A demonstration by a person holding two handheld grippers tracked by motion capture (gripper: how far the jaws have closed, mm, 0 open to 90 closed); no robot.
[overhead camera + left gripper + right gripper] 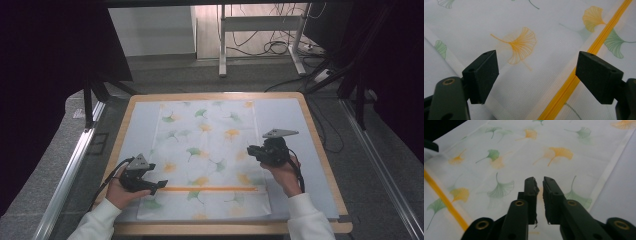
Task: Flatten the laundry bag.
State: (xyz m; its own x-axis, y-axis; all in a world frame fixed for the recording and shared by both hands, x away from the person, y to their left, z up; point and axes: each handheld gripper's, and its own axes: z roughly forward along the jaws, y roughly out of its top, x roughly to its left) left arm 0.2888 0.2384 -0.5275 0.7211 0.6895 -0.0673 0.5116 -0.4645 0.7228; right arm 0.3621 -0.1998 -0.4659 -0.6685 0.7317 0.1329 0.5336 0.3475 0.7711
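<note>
1. In the high view, a white mesh bag printed with green and orange ginkgo leaves is lying flat on the pale mat of the wooden table. Its orange zipper is running across the bag near the person's edge. The left gripper is resting at the zipper's left end, and the right gripper is hovering over the bag's right edge, above the zipper's right end.

2. In the left gripper view, the two black jaws are standing wide apart, gripping nothing. The bag's mesh is lying between and below them, and the zipper is passing diagonally just inside the right-hand jaw.

3. In the right gripper view, the jaws are sitting nearly together with a thin gap, and nothing is showing between them. The leaf-printed bag is spreading beneath them, with the zipper lying off to the left.
</note>
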